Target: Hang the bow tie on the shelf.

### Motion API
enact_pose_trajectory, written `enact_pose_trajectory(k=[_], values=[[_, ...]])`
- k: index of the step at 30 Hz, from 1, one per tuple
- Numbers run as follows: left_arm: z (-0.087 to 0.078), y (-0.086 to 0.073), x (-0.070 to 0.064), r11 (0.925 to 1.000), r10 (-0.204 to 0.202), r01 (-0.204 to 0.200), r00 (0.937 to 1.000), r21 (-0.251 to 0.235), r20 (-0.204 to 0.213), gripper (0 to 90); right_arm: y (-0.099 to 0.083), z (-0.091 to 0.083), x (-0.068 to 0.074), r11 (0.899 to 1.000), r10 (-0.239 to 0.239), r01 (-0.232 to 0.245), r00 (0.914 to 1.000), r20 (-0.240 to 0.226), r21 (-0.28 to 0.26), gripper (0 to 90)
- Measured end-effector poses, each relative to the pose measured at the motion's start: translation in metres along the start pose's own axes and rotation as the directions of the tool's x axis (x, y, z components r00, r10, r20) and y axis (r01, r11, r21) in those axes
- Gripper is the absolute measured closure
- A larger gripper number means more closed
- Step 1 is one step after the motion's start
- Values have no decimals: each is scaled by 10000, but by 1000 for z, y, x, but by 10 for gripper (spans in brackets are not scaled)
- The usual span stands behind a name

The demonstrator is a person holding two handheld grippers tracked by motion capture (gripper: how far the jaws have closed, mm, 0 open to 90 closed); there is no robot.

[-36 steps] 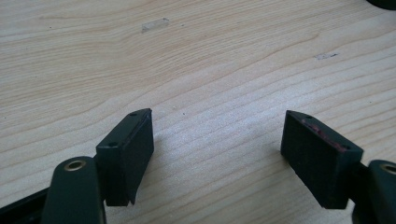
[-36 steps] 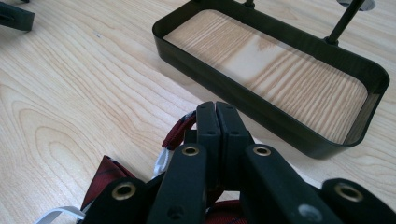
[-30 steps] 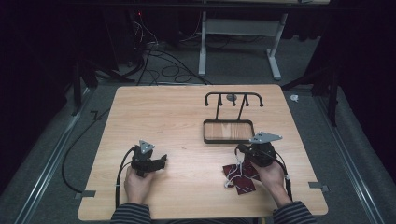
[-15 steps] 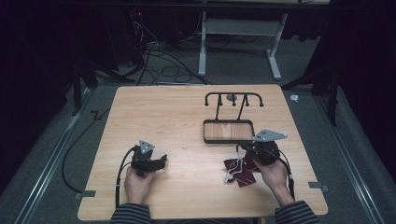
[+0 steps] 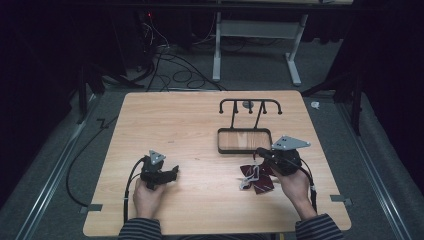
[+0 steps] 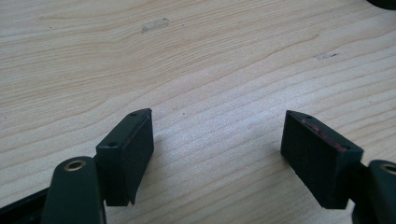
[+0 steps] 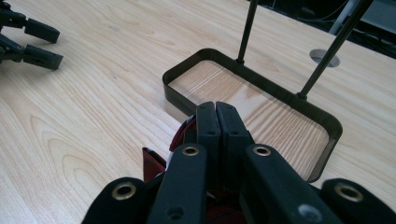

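A dark red, folded cloth-like thing [image 5: 259, 178] with a pale grey piece on it lies on the wooden table [image 5: 200, 125] at the front right. My right gripper [image 5: 259, 151] sits just above it, jaws pressed together. Along those jaws [image 7: 215, 108], the red thing [image 7: 153, 164] shows directly beneath them, seemingly pinched by a thin part. My left gripper [image 5: 173, 172] rests at the front left, open, with only bare wood between its pads [image 6: 133, 149].
A black wire rack [image 5: 250, 105] with hooks rises from a shallow black tray [image 5: 220, 141] just beyond the right gripper; the tray's rim [image 7: 169, 79] is close ahead of the jaws. The left gripper [image 7: 32, 42] lies far off to the left.
My right gripper has moved a little away from me, toward the tray, and the red thing has shifted slightly with it. The left gripper has stayed put.
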State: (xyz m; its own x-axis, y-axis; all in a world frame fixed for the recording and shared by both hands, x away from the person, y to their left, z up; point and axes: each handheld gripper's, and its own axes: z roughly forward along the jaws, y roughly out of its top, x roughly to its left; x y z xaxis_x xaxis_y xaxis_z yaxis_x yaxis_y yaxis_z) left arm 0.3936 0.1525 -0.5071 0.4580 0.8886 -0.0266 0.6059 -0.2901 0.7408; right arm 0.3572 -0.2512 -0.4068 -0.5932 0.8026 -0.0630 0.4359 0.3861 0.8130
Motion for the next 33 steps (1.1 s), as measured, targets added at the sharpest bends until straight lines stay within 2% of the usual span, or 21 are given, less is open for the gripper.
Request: enact_pose_trajectory(k=[7, 17, 33], values=[[0, 0, 0, 10000, -1, 1, 10000, 0, 0, 261, 4, -5, 0, 9999, -23, 23, 10000, 66, -148, 900], [0, 0, 0, 10000, -11, 11, 10000, -5, 5, 261, 12, -10, 0, 9991, -298, 302, 9995, 113, -301, 900], [0, 0, 0, 10000, -6, 6, 10000, -4, 6, 261, 25, -19, -4, 9974, -374, 380, 9992, 105, -620, 900]])
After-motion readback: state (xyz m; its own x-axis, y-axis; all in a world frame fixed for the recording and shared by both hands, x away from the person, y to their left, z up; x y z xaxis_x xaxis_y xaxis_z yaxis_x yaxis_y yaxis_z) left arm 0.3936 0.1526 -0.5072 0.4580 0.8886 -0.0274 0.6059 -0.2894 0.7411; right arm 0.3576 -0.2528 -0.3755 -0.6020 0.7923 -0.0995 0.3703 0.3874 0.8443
